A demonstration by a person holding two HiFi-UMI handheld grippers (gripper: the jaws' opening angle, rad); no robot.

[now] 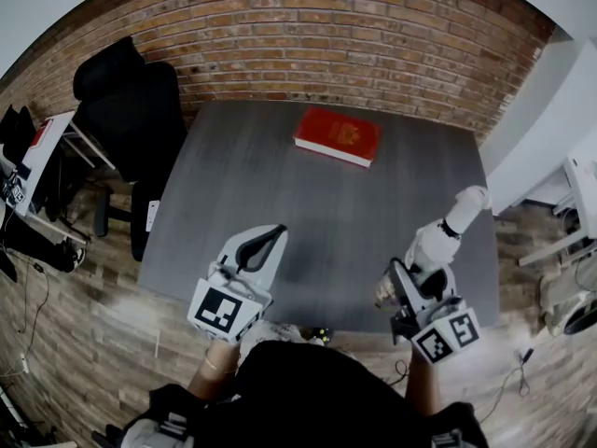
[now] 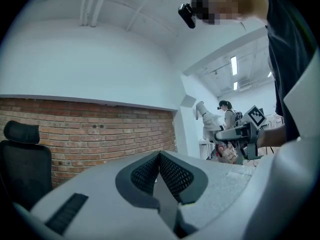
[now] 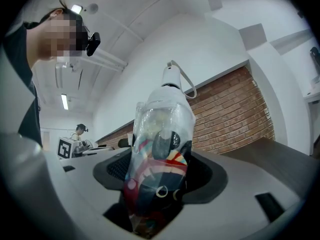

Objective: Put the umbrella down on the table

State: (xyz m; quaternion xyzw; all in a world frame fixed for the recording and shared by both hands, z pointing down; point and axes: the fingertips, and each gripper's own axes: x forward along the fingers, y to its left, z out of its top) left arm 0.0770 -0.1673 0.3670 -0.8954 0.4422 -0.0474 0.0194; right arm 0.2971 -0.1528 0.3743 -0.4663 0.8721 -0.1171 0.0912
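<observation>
**Item record: folded umbrella in my right gripper, above the table's near edge**

1. My right gripper (image 1: 413, 283): lower right of the head view. The jaws are spread wide and pinch the umbrella (image 3: 159, 149) on both sides.
2. Umbrella (image 1: 450, 224): folded, with patterned cloth under a clear plastic sleeve. The white handle end and its cord loop point away from me, towards the upper right of the head view. It lies over the table's lower right part; I cannot tell whether it touches the top.
3. My left gripper (image 1: 267, 241): lower centre left. The jaws are pressed together with nothing between them, as the left gripper view (image 2: 160, 171) shows.
4. Table (image 1: 280, 180): dark grey, centre of frame.
5. Red book (image 1: 338, 135): flat on the table, upper centre, well apart from both grippers.
6. Black office chair (image 1: 131, 110): upper left, beside the table.
7. Brick wall (image 1: 326, 26): across the top.
</observation>
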